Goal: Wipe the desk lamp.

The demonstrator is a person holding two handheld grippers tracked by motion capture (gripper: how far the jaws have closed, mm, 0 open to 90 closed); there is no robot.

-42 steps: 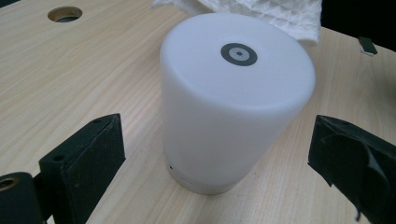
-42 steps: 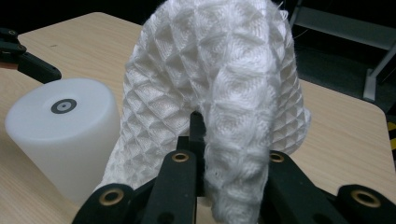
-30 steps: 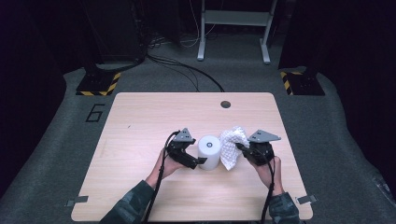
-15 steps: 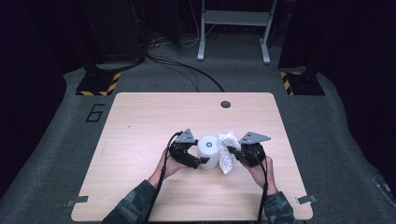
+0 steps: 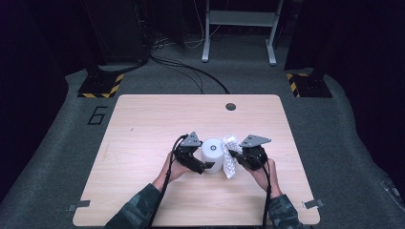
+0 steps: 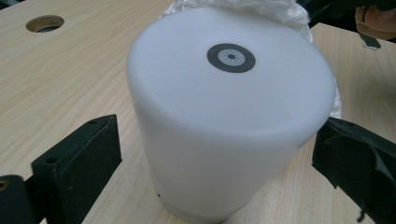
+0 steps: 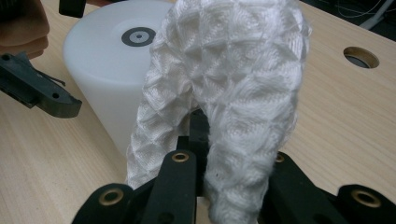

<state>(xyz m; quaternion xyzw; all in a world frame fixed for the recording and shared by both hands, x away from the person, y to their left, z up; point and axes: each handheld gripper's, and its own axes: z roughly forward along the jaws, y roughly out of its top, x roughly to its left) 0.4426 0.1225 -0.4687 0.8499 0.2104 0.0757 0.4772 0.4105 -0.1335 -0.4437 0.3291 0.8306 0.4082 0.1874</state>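
Observation:
A white plastic cylinder (image 5: pixel 212 155) (image 6: pixel 224 121) with a small grey ring mark on top stands upright on the wooden table (image 5: pixel 143 124). My left gripper (image 5: pixel 203 164) (image 6: pixel 219 140) is open with the cylinder between its jaws, which have just been opening. One jaw stands clear of the wall and the other sits at its edge. My right gripper (image 5: pixel 234 157) (image 7: pixel 196 140) is shut on a white quilted cloth (image 5: pixel 230 160) (image 7: pixel 233 79). The cloth rises from the jaws and leans against the cylinder (image 7: pixel 102 70) on the side away from the left gripper.
A round cable hole (image 5: pixel 230 106) sits near the table's far edge. On the dark floor beyond are two black bases with yellow-black stripes (image 5: pixel 98 88) (image 5: pixel 308 86), cables (image 5: pixel 191 71) and a grey metal stand (image 5: pixel 239 28). A painted 6 (image 5: pixel 97 115) marks the floor at left.
My right gripper has moved left with the cloth, bringing it up against the cylinder. The left hand has stayed where it was.

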